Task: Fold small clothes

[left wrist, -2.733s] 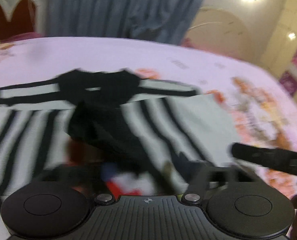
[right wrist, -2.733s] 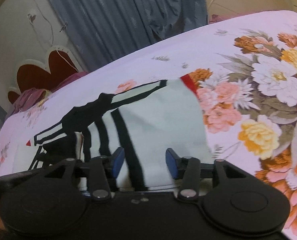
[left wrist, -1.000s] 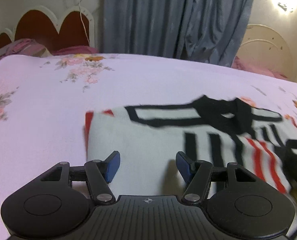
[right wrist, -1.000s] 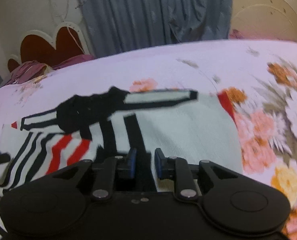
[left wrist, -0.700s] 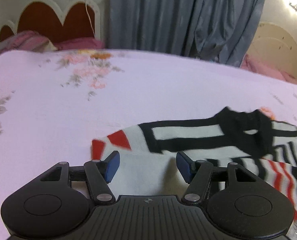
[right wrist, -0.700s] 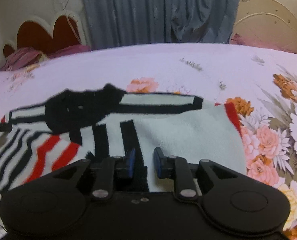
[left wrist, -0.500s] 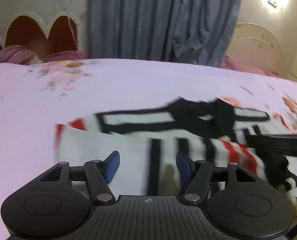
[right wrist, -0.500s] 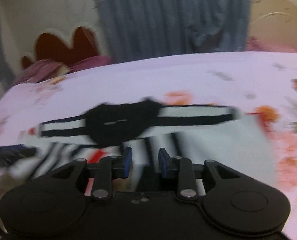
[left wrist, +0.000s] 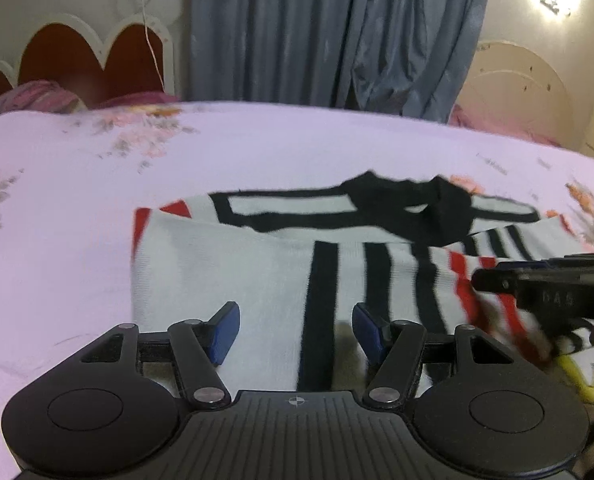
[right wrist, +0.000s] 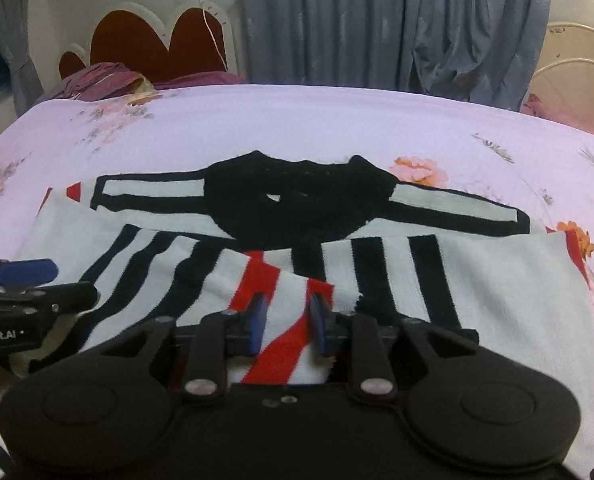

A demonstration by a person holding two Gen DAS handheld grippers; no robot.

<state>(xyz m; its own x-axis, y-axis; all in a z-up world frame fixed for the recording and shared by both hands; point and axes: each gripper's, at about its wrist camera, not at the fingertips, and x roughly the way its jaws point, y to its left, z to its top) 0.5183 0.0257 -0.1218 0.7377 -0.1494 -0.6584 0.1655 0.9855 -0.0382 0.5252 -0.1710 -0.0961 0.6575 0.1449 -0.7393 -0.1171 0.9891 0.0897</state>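
At the far left stood the scalloped headboard [right wrist: 157, 36], then the blue curtain [right wrist: 377, 20] in the middle of the back wall. The bed [right wrist: 297, 120], with its pale sheet printed with flowers, filled the rest.

The striped garment [right wrist: 497, 300] lay flat in the middle of the bed, white with black and red stripes and a black neck part [right wrist: 297, 200] at its far edge. A striped flap [right wrist: 273, 280] was already turned over onto its middle.

The left gripper [left wrist: 295, 330] hung over the left, plain white half of the garment. Its blue pads [left wrist: 225, 330] stood well apart and nothing was between them; the cloth was only below.

The right gripper [right wrist: 287, 320] was over the folded flap near the front edge. Its jaws stood a little apart, with the red and white cloth between them. I could not tell if the pads were pressing on the cloth or were only beside it.

I judge the garment to be light, soft knitted cloth, not fragile and not slippery. It will hang down and wrinkle when lifted from one point. It seems better to hold it at two corners or at a hem, one for each gripper, and to pinch only the layers that should move, because a folded layer can easily slide open.
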